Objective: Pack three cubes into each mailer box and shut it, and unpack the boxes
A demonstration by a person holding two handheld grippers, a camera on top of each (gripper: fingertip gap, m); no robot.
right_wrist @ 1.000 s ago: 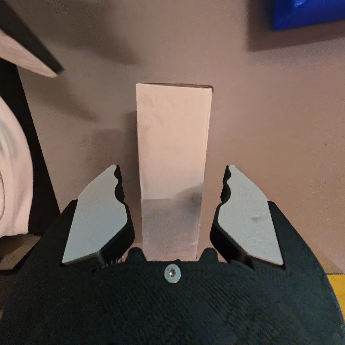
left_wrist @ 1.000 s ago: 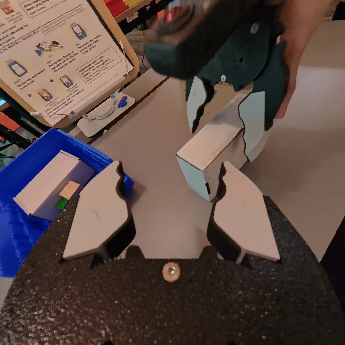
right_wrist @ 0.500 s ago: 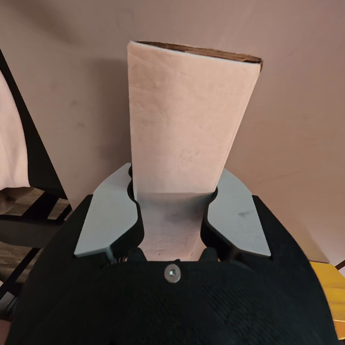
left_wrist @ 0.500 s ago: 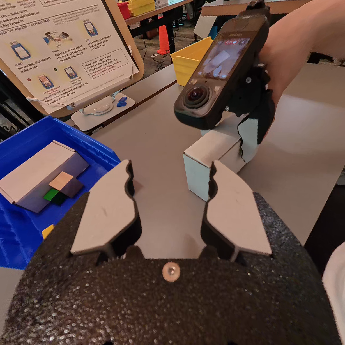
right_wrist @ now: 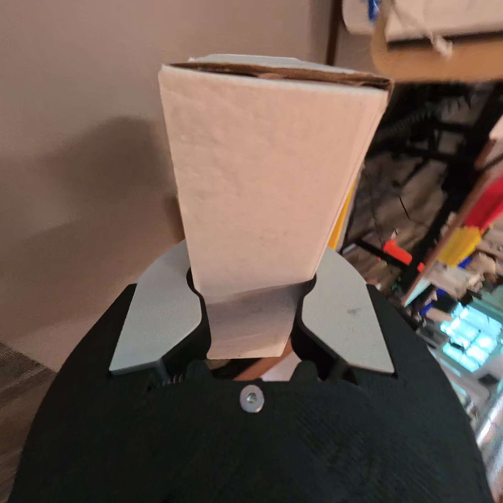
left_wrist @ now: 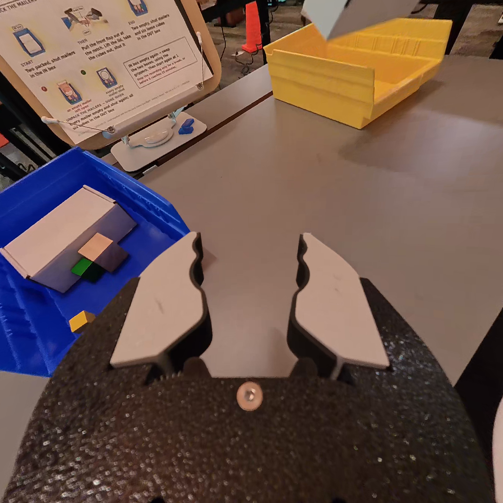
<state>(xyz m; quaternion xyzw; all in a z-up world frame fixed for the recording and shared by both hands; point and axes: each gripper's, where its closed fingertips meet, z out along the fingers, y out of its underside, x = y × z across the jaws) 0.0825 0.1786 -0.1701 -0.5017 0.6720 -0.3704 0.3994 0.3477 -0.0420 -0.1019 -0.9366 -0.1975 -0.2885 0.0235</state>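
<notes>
My right gripper (right_wrist: 251, 275) is shut on a white mailer box (right_wrist: 261, 174) and holds it up in the air; a corner of that box (left_wrist: 337, 16) shows at the top of the left wrist view, above the yellow bin (left_wrist: 351, 73). My left gripper (left_wrist: 249, 253) is open and empty, low over the grey table (left_wrist: 299, 190). To its left a blue bin (left_wrist: 24, 313) holds a second white mailer box (left_wrist: 60, 236), with a tan cube (left_wrist: 95, 246), a green cube (left_wrist: 83, 268) and a yellow cube (left_wrist: 80, 321) beside it.
An instruction board on a stand (left_wrist: 109, 54) rises at the back left, behind the blue bin. The yellow bin sits at the table's far right. An orange cone (left_wrist: 251, 27) stands on the floor beyond. Shelves with clutter (right_wrist: 435, 217) fill the right wrist view's right side. Some 35 cm of space lies between my two pairs of fingers.
My right gripper closed on the white mailer box and lifted it off the table toward the yellow bin. My left gripper stayed open and pulled back a little.
</notes>
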